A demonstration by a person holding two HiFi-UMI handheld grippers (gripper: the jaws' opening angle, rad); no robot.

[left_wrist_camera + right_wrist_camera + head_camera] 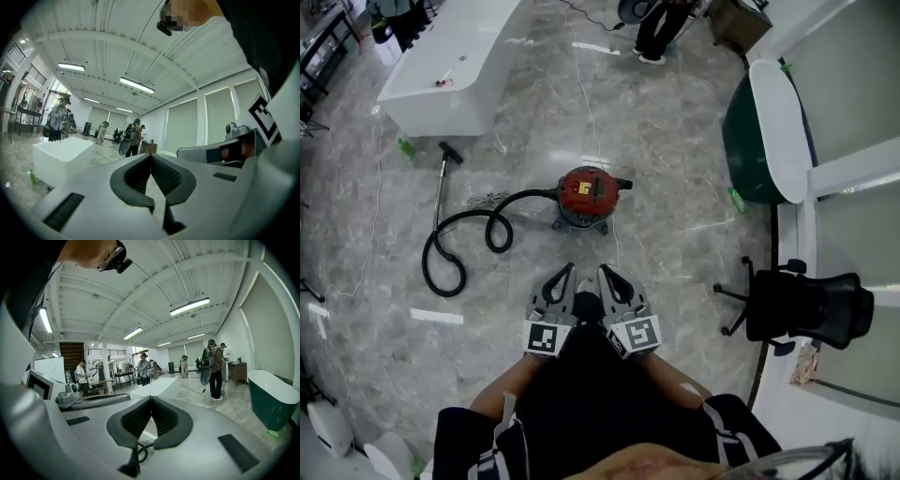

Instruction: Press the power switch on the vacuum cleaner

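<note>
1. Left claw (pixel 565 277): held low in front of the person, tips pointing forward. In the left gripper view the jaws meet at the tips (pixel 151 155) with nothing between them.
2. Right claw (pixel 607 277): just beside the left claw. The jaws are likewise closed tip to tip (pixel 151 398) and empty.
3. Vacuum cleaner (pixel 588 197): red-topped canister standing on the grey marble floor (pixel 675 141), ahead of both claws and apart from them.
4. Hose (pixel 450 225): black, looping from the canister to the left.
5. Power switch: too small to make out.
6. Office chair (pixel 802 307): black, at far right.
</note>
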